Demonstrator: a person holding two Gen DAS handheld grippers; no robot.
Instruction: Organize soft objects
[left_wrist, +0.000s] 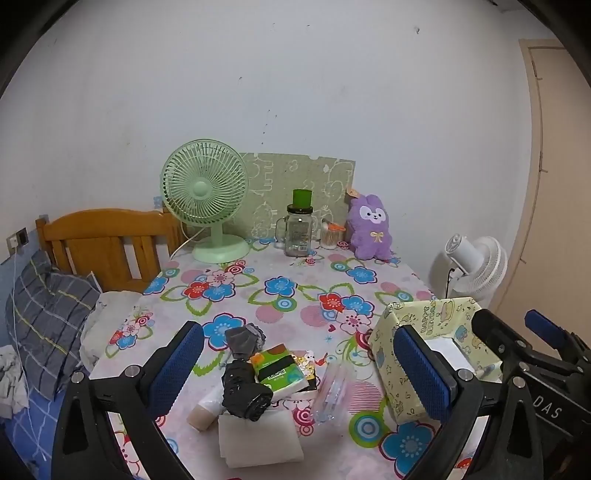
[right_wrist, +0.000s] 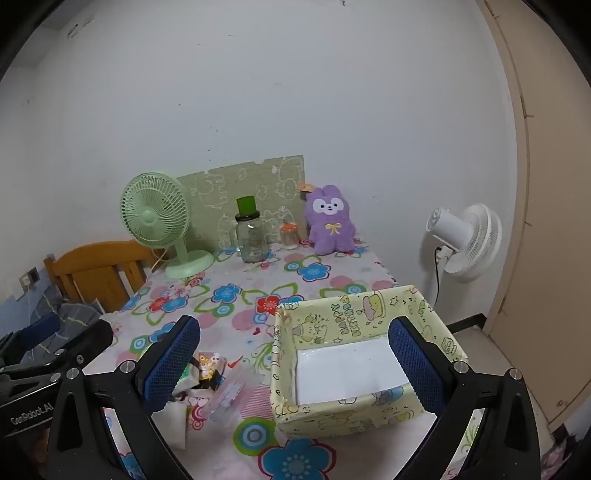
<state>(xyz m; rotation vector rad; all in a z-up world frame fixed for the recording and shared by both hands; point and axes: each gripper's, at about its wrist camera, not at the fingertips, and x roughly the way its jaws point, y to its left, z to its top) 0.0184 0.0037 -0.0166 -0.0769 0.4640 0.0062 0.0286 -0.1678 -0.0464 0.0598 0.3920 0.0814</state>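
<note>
Claws—left claw (left_wrist: 297, 369) and right claw (right_wrist: 293, 365)—spread wide, empty. Soft clutter: socks (left_wrist: 242, 341), tissues (left_wrist: 282, 371), lower centre; box (right_wrist: 354, 354) lower right. Step: approach—next, likely descend and pinch socks.

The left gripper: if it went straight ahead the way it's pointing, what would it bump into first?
Probably the dark rolled socks between the open left gripper's fingers, beside the green tissue pack; depth is uncertain.

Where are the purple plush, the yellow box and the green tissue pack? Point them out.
purple plush (right_wrist: 330, 221): right wrist view, on its chest, beside the bow.
yellow box (right_wrist: 343, 415): right wrist view, on its near outer wall.
green tissue pack (left_wrist: 282, 371): left wrist view, on its top face.
</note>
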